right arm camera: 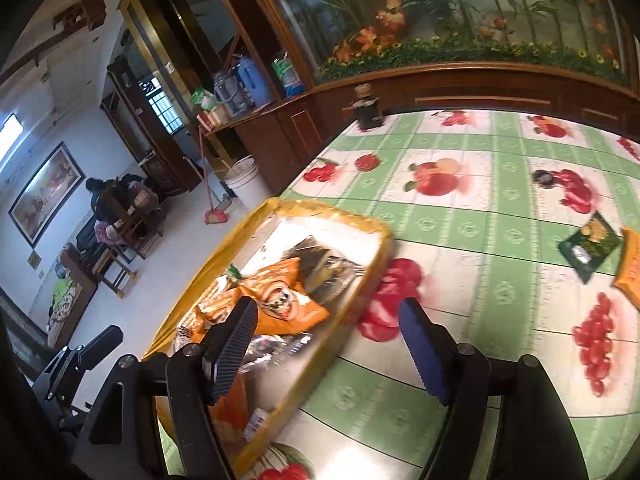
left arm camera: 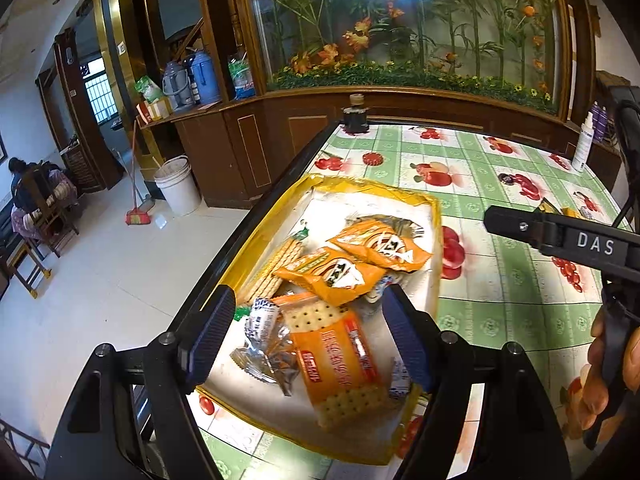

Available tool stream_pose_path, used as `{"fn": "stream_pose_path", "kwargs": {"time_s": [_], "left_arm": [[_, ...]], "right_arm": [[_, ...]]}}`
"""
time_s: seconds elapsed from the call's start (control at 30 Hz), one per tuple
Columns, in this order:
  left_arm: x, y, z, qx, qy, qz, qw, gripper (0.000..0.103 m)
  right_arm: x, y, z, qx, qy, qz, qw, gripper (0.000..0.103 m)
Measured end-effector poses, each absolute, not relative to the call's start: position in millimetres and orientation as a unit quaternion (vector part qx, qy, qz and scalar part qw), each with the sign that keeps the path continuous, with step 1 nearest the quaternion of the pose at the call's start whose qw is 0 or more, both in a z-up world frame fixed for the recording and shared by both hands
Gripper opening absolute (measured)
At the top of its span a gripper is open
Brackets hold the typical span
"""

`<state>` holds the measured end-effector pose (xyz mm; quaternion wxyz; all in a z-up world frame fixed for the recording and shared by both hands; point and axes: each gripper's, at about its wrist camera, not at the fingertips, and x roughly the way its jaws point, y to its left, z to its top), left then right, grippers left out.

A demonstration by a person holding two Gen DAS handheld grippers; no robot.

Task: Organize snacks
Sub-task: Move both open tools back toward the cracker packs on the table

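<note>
The gathering step looks mostly done: orange snack packets (left arm camera: 352,268) and a cracker pack (left arm camera: 340,356) lie in the yellow-rimmed white tray (left arm camera: 434,216) at the table's left edge. The next move likely calls for fetching the dark green packet (right arm camera: 592,246) by the right edge. The left gripper (left arm camera: 308,336) and right gripper (right arm camera: 332,348) hover empty, jaws spread wide.

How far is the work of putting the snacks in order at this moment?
Done: several snack packets already lie in the yellow tray. In hand: nothing; the left gripper and right gripper are both open and empty. Left: a dark green packet and an orange packet on the tablecloth.
</note>
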<state>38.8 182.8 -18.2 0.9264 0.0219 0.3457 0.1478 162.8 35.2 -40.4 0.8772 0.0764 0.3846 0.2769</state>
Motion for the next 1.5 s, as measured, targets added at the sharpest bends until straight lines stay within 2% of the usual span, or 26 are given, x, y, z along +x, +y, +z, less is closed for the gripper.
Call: {"fn": "stream_pose_path", "kwargs": {"time_s": [0.23,0.43,0.67,0.87,1.1,1.5], "left_arm": [[38,155,-11,0.039,0.34,0.131,0.931,0.076],[51,126,-14,0.035,0.354,0.095,0.93,0.076],[77,81,-26,0.019,0.395,0.027,0.918,0.076],[99,31,-27,0.04,0.4,-0.02,0.915,0.076],[136,-2,-35,0.063,0.419,-0.052,0.904,0.076],[175,-7,-54,0.054,0.443,-0.066,0.893,0.076]], "right_arm": [[151,-32,-31,0.089,0.371,0.241,0.892,0.076],[138,-105,-30,0.087,0.364,0.193,0.907,0.081],[127,-187,-47,0.102,0.369,0.134,0.914,0.083],[124,-243,-59,0.122,0.376,0.089,0.914,0.083],[136,-268,-73,0.11,0.382,0.068,0.915,0.083],[150,-275,-81,0.061,0.383,0.111,0.915,0.083]]}}
